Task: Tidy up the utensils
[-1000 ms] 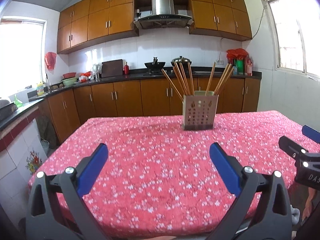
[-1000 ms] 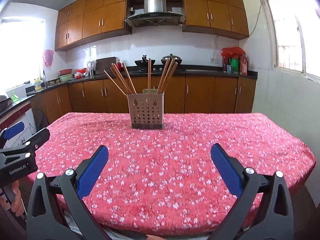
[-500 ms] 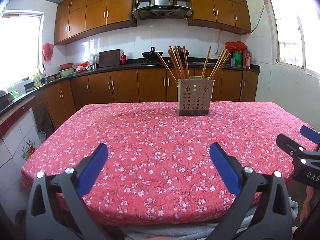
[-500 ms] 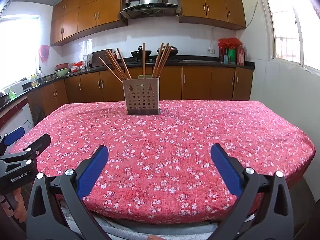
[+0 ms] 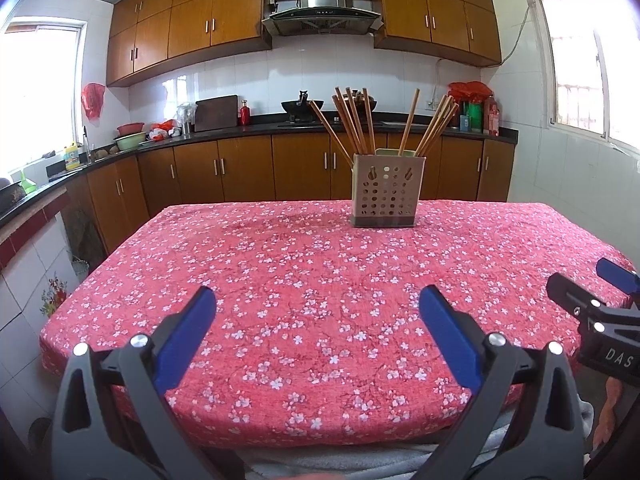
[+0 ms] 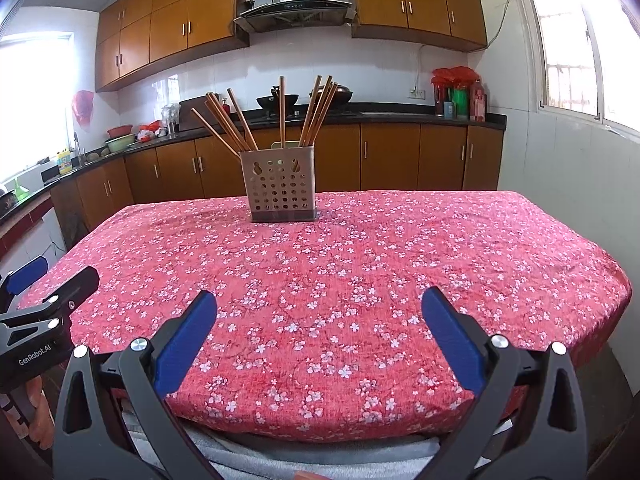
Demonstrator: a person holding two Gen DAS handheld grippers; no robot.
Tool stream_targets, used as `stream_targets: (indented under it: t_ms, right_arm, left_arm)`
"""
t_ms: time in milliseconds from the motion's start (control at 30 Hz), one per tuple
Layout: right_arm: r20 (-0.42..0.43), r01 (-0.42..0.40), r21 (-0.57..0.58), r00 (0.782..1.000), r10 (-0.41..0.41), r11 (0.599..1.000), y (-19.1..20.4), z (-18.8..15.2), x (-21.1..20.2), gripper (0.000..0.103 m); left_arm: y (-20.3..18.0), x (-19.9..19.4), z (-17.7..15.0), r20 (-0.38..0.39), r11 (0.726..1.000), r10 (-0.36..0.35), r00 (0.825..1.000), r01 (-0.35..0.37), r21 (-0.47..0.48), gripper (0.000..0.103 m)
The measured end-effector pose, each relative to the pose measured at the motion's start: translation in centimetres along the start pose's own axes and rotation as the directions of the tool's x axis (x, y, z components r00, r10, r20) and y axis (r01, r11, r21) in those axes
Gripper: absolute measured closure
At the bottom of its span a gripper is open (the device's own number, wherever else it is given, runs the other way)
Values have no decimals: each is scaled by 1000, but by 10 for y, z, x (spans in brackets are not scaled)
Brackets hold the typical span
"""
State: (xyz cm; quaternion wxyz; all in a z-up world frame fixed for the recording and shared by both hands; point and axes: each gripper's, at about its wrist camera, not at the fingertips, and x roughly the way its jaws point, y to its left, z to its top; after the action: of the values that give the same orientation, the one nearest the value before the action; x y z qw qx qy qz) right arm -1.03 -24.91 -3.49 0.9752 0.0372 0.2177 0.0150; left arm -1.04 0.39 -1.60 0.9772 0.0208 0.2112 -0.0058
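A perforated beige utensil holder stands at the far side of the table, with several wooden chopsticks upright in it. It also shows in the right wrist view, with the chopsticks fanned out. My left gripper is open and empty, held over the table's near edge, far from the holder. My right gripper is open and empty at the near edge too. Each gripper shows at the side of the other's view, the right one and the left one.
The table wears a red floral cloth. Behind it run wooden cabinets and a dark counter with pots, bottles and a cutting board. A white wall and window lie to the right.
Both grippers have pulled back and lowered towards the near table edge, so the holder looks farther off. Both have stayed open and empty.
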Motion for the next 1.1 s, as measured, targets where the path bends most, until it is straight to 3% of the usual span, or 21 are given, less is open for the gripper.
stream_targets:
  t_ms: [1100]
  right_arm:
    - [-9,3,10,1000,-3,1000,5,-2,1,2]
  left_arm:
    - [-1,1,1,-4,1000,-10,1000,10,0,4]
